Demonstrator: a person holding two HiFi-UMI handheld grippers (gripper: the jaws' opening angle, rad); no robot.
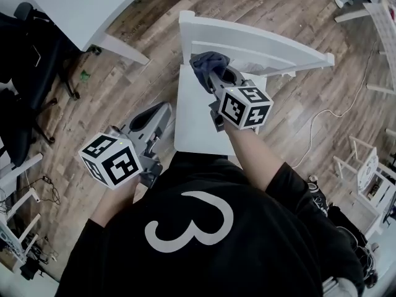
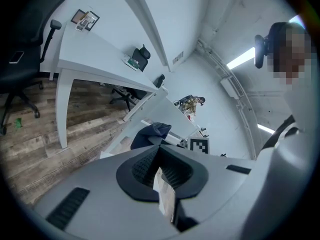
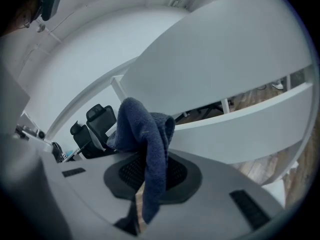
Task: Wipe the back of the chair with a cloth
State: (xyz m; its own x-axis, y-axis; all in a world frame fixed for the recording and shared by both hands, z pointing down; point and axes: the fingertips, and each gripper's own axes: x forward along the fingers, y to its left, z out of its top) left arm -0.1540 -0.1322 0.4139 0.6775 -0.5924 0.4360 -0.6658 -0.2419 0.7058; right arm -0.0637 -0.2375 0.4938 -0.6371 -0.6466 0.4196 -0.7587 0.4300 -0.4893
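The right gripper [image 1: 213,82] was out over the white chair, jaws clamped on the dark blue cloth [image 1: 207,64]. The cloth sat bunched at the left end of the chair back [image 1: 266,47], just above the seat [image 1: 195,119]. In the right gripper view the cloth [image 3: 145,134] ran through the right gripper [image 3: 147,176], with one wad bulging past the tips and a thin tail drooping through the pads towards the near side. So its long axis lay along the jaws, pointing far, at the back rail [image 3: 240,126].

The left gripper [image 1: 162,115] hung low on the near left beside the seat, its jaws drawn together on nothing, and it touched no part of the chair.

The risks, as I judged them:
- The grip looked narrow, so dragging along the rail could tug the fold free.
- The wad covered little of the tips, so a shallow angle might put hard plastic on the paint rather than fabric.
- With nothing bracing the chair, a firm sideways stroke could skid it across the wooden floor [image 1: 124,104].

The chair back itself ran left to right across the far side, with its right end slanting slightly nearer and the seat facing the person.
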